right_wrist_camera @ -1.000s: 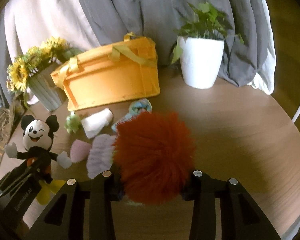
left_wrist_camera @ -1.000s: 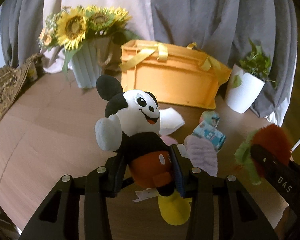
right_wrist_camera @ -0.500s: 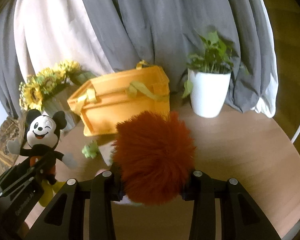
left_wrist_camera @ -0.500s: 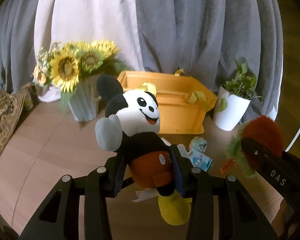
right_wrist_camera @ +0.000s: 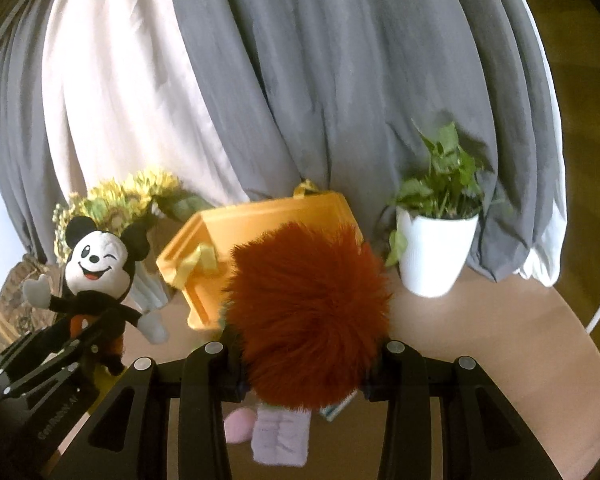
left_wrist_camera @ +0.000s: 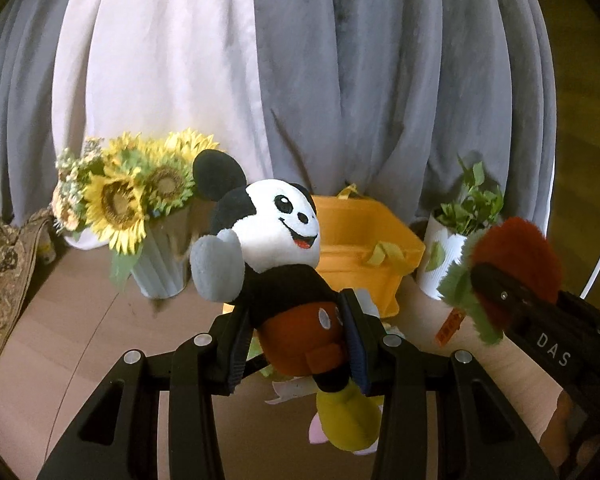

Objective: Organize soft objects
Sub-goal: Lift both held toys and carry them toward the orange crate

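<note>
My left gripper (left_wrist_camera: 296, 344) is shut on a mouse plush (left_wrist_camera: 284, 264) with a white face, black ears, red shorts and yellow shoes; it hangs above the wooden table. The same mouse plush (right_wrist_camera: 96, 280) shows at the left of the right wrist view. My right gripper (right_wrist_camera: 304, 368) is shut on a fuzzy red-orange plush (right_wrist_camera: 308, 312) with green fur at one end, seen as the red plush (left_wrist_camera: 516, 264) at the right of the left wrist view. An orange storage bin (left_wrist_camera: 360, 256) (right_wrist_camera: 268, 224) with yellow ribbon handles stands beyond both, at the table's back.
A sunflower vase (left_wrist_camera: 160, 256) stands back left and a white potted plant (right_wrist_camera: 436, 252) back right, before grey and white curtains. Small soft items lie on the table under the grippers: a pink piece (right_wrist_camera: 240, 424), a lilac cloth (right_wrist_camera: 280, 436). A patterned cloth (left_wrist_camera: 0, 272) lies far left.
Both grippers have risen with their plush toys and tilted up; more curtain shows, the bin looks lower and farther, and the loose items on the table have dropped out of sight below.
</note>
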{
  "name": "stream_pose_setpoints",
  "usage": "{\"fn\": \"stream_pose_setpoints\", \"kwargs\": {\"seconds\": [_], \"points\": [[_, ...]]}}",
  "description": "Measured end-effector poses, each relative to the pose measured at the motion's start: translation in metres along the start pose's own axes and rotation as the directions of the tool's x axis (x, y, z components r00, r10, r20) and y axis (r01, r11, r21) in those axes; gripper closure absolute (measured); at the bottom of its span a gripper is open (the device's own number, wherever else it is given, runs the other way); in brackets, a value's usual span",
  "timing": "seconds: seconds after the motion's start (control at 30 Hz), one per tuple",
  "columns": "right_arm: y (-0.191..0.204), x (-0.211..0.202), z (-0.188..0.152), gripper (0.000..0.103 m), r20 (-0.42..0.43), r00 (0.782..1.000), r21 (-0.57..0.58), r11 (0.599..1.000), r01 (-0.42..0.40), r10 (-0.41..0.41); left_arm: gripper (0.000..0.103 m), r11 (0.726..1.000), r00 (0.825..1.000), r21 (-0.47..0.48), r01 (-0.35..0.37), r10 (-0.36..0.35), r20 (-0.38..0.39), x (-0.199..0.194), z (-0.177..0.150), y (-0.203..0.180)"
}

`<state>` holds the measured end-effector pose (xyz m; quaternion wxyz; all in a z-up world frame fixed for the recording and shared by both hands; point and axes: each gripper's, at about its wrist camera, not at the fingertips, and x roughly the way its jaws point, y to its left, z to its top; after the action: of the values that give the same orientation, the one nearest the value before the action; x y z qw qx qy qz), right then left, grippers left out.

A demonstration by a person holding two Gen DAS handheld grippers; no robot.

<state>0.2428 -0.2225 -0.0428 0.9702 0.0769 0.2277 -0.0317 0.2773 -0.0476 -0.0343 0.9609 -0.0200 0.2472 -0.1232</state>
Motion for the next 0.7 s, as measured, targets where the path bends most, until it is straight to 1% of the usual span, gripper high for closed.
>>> {"fn": "stream_pose_setpoints", "kwargs": {"seconds": [0.1, 0.4, 0.53, 0.7], "points": [[0.002, 0.003, 0.009, 0.063, 0.019, 1.0, 0.004, 1.0, -0.004, 0.004, 0.062, 1.0, 1.0, 0.01, 0.011, -0.011, 0.014, 0.005, 0.009, -0.001], [0.008, 0.02, 0.038, 0.063, 0.084, 0.996, 0.0, 1.0, -0.014, 0.014, 0.062, 0.999, 0.998, 0.043, 0.005, -0.008, 0.059, 0.025, 0.039, 0.003], [0.009, 0.034, 0.052, 0.063, 0.095, 0.995, -0.004, 1.0, -0.026, 0.026, 0.062, 0.999, 0.998, 0.043, 0.01, -0.013, 0.067, 0.038, 0.05, 0.007], [0.011, 0.054, 0.065, 0.063, 0.098, 0.995, -0.015, 0.999, -0.034, 0.035, 0.062, 0.998, 0.996, 0.066, 0.012, -0.017, 0.082, 0.054, 0.064, 0.008]]}}
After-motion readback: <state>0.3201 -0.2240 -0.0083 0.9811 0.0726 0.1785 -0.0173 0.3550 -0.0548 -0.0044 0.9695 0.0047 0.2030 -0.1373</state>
